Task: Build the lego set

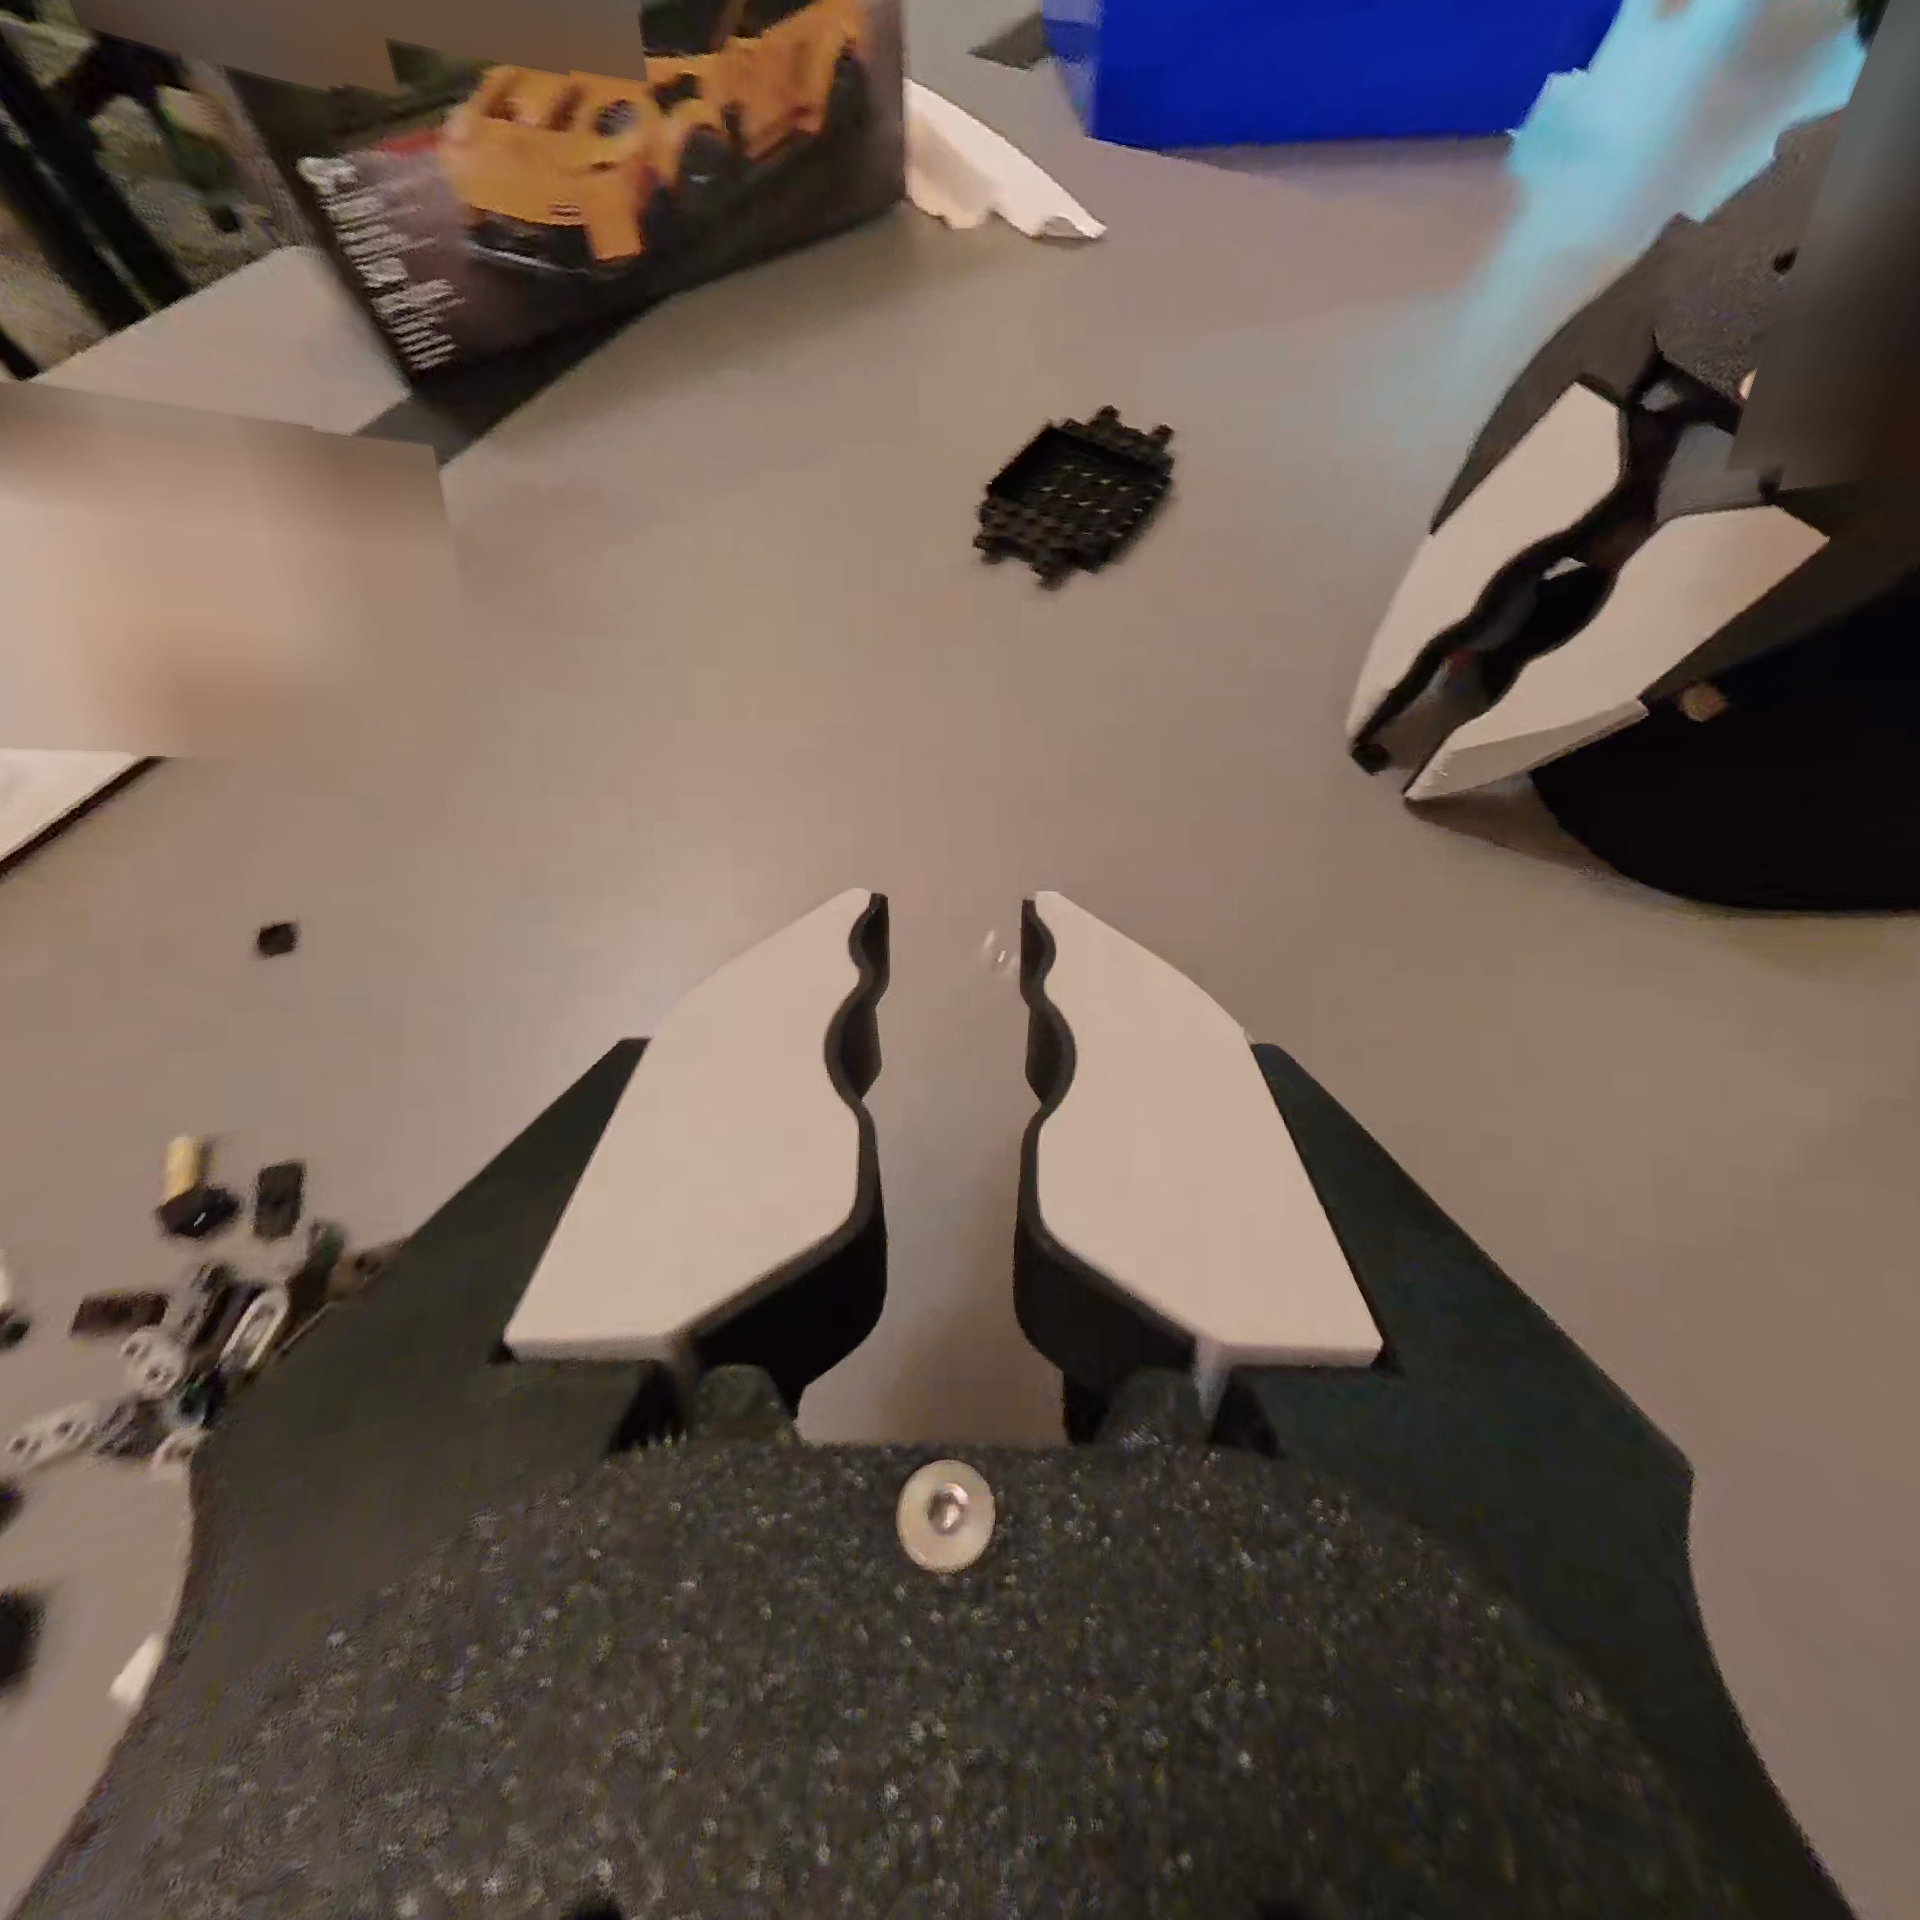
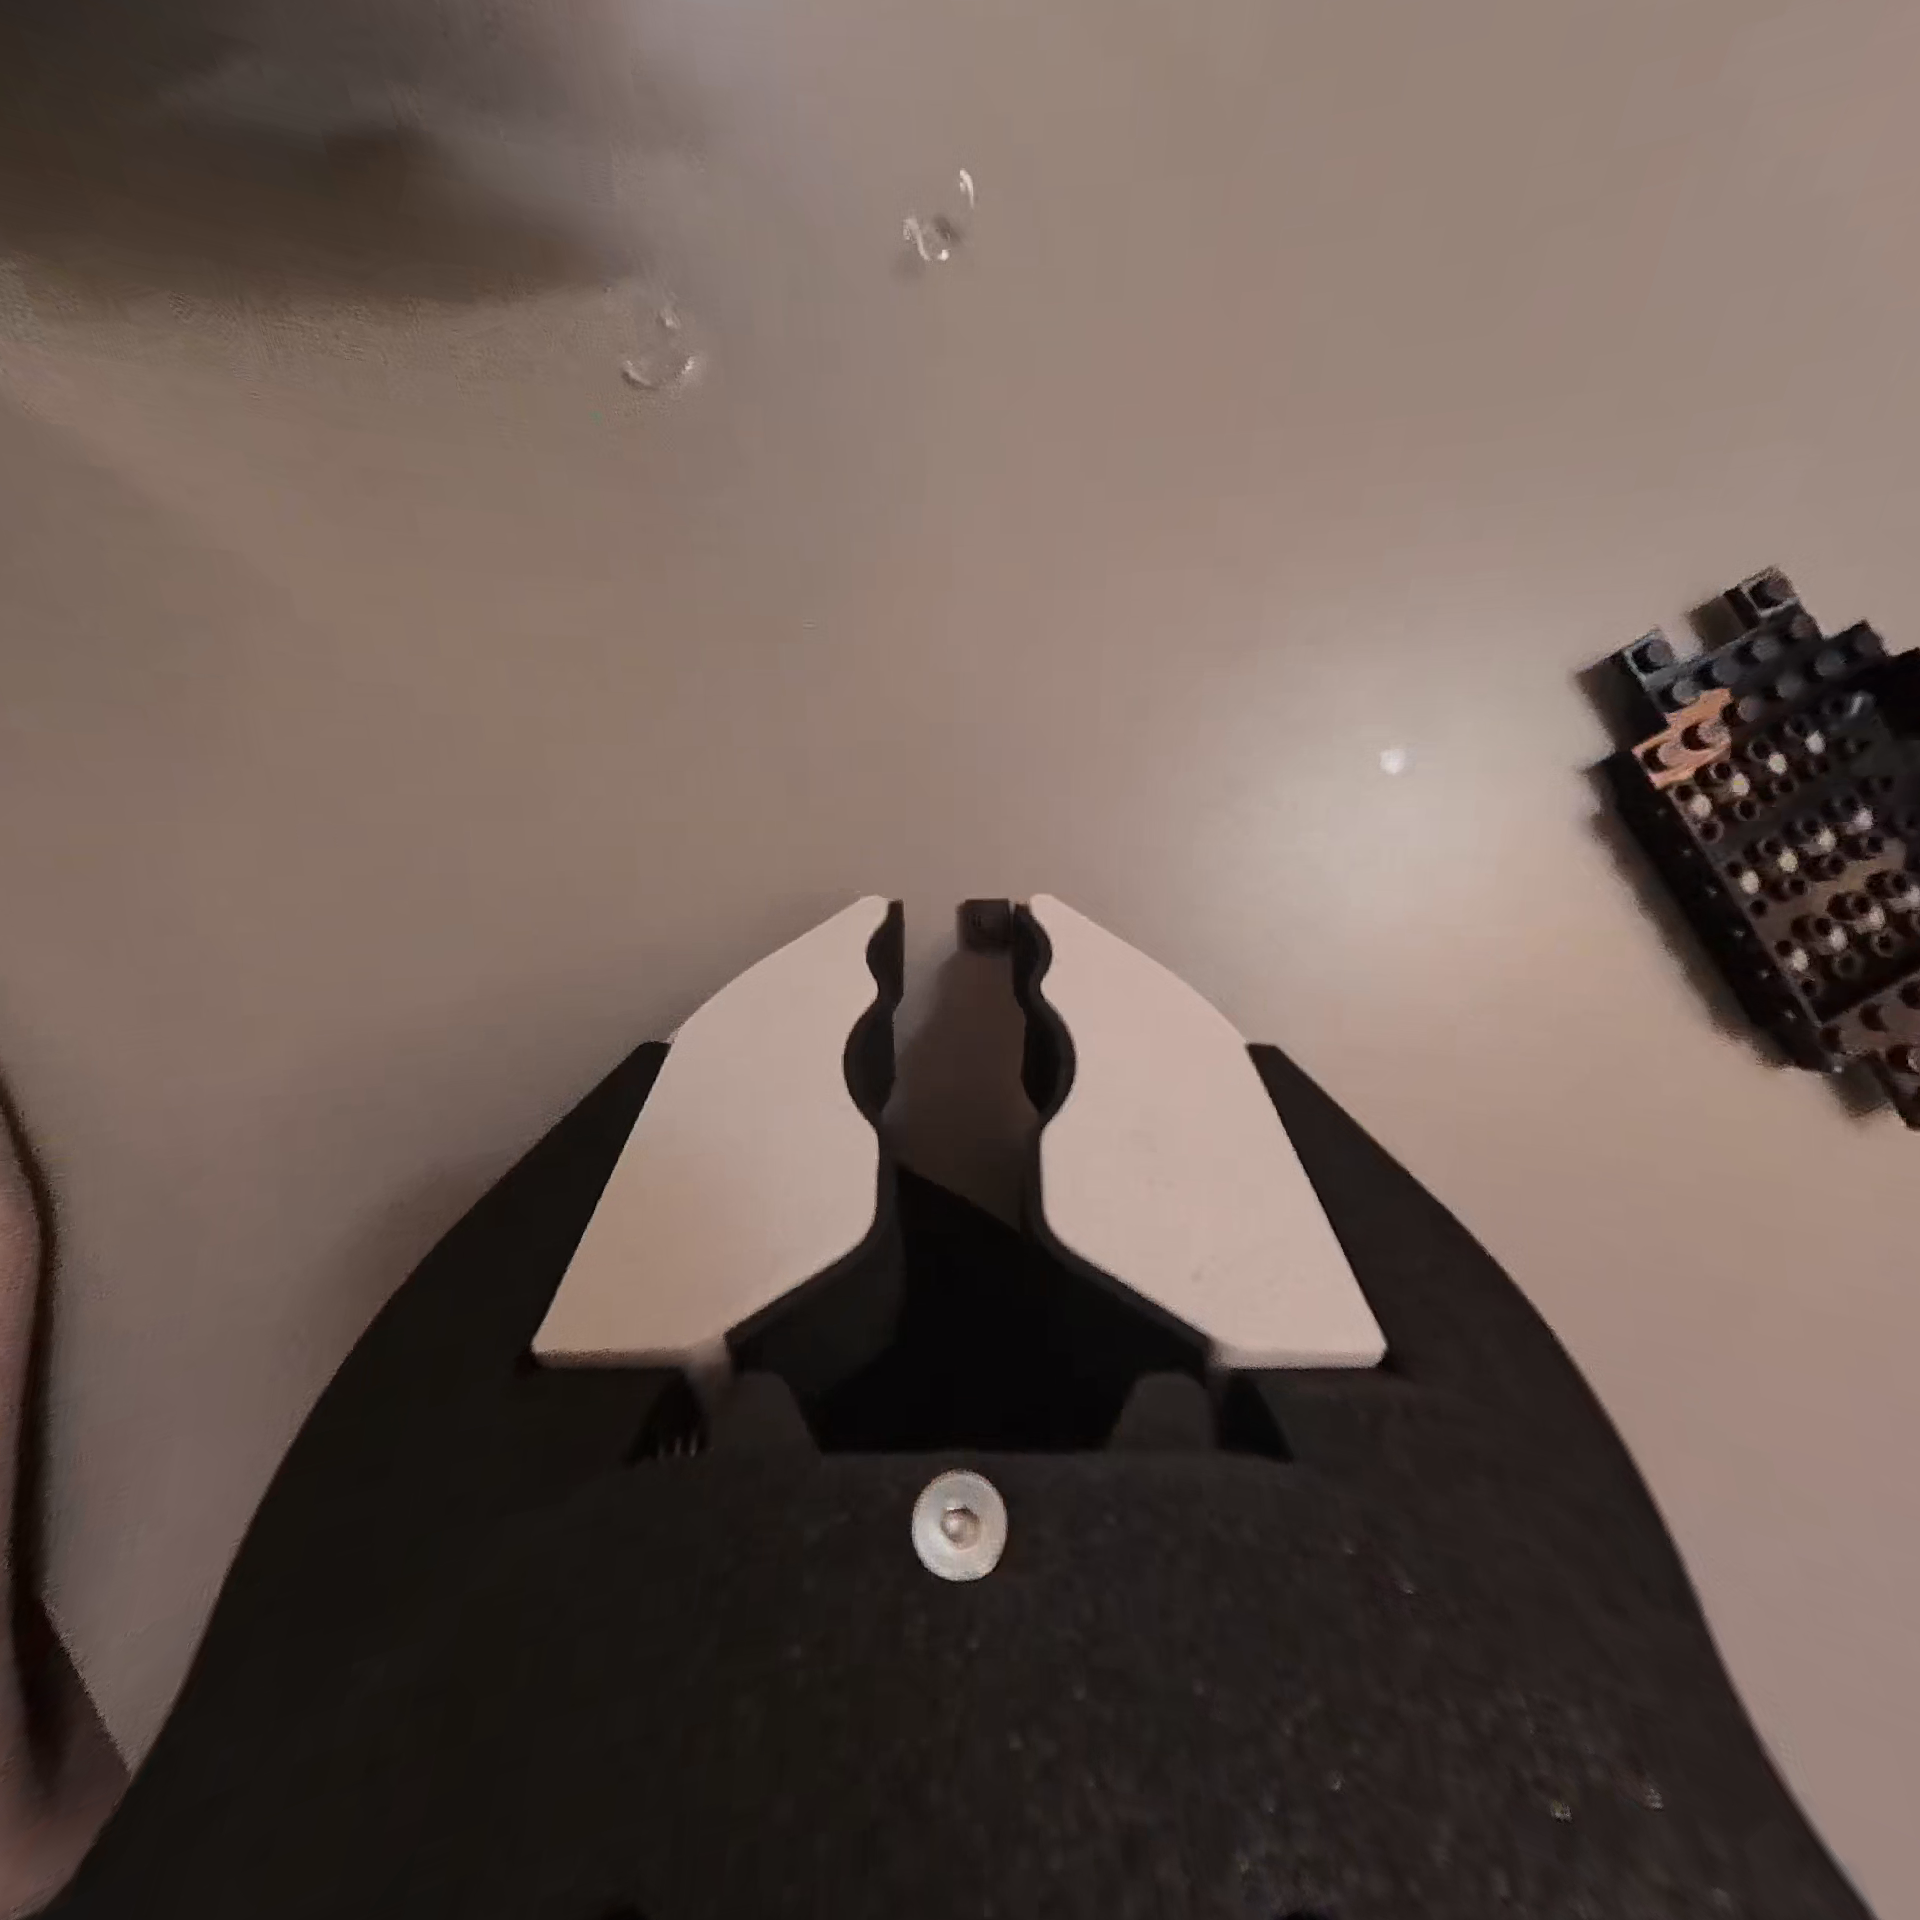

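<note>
Black and very small, a lego piece (image 2: pixel 983 923) sits at the tip of my right gripper (image 2: pixel 964 920), against one finger; the jaws look slightly apart. I judge it light, hard, slippery. Right of it lies the studded base (image 2: pixel 1787 831). My left gripper (image 1: pixel 956 925) is spread, empty.

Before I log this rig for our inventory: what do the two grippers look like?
Both match. The left gripper has a black, grainy, speckled body that widens toward the camera, with a silver screw and washer at its centre. Its two fingers carry flat pale grey plates with curved outer edges and wavy black inner pads. The right gripper has the same build and screw. No cables or markings show.
</note>
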Demonstrator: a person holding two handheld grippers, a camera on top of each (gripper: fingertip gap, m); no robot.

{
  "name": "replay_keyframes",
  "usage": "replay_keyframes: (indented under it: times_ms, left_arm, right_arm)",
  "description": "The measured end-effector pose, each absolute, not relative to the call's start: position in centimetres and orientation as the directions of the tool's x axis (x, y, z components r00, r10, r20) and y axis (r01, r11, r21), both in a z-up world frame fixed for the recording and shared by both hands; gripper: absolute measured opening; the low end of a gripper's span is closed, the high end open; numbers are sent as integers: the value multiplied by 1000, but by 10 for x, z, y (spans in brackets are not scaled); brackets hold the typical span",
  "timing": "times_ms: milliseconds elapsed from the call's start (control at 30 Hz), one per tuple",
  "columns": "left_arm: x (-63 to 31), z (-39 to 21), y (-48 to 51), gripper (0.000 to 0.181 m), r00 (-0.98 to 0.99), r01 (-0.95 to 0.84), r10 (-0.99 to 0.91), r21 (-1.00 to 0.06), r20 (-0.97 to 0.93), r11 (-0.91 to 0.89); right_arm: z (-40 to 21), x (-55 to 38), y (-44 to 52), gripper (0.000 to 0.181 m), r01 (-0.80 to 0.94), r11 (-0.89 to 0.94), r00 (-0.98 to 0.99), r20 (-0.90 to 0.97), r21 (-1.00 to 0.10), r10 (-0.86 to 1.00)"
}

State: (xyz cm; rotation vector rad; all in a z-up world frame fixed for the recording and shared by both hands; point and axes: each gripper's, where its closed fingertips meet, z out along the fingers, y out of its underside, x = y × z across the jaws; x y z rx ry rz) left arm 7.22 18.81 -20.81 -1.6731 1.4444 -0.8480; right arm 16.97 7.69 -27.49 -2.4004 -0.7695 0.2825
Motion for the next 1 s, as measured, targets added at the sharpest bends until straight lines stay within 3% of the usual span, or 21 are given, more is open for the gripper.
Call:
replay_keyframes:
  times_ms: [400,467,567,633,700,867,1000]
  left_arm:
    - [48,-204,193,21,192,-448,-981,-888,13,-100]
    - [49,-202,188,21,175,-440,-984,-892,22,-99]
    - [55,-194,173,23,110,-405,-992,-909,62,-102]
    - [59,-183,160,26,61,-359,-996,-930,59,-77]
    - [61,-170,151,28,38,-306,-999,-952,-14,2]
    - [58,-138,139,29,63,-174,-975,-964,-213,200]
    - [48,-120,147,27,142,-114,-938,-946,-317,302]
  right_arm:
    - [-276,171,78,8,434,-685,842,-7,-586,539]
    - [-269,169,84,7,412,-654,841,-12,-634,541]
    - [-220,149,111,7,314,-489,824,-22,-814,566]
    - [-177,126,126,7,171,-374,791,-99,-911,603]
    - [-148,107,138,7,6,-337,733,-225,-941,642]
    - [-121,62,151,7,-251,-435,479,-501,-865,720]
    - [-114,39,152,7,-342,-545,288,-637,-766,715]
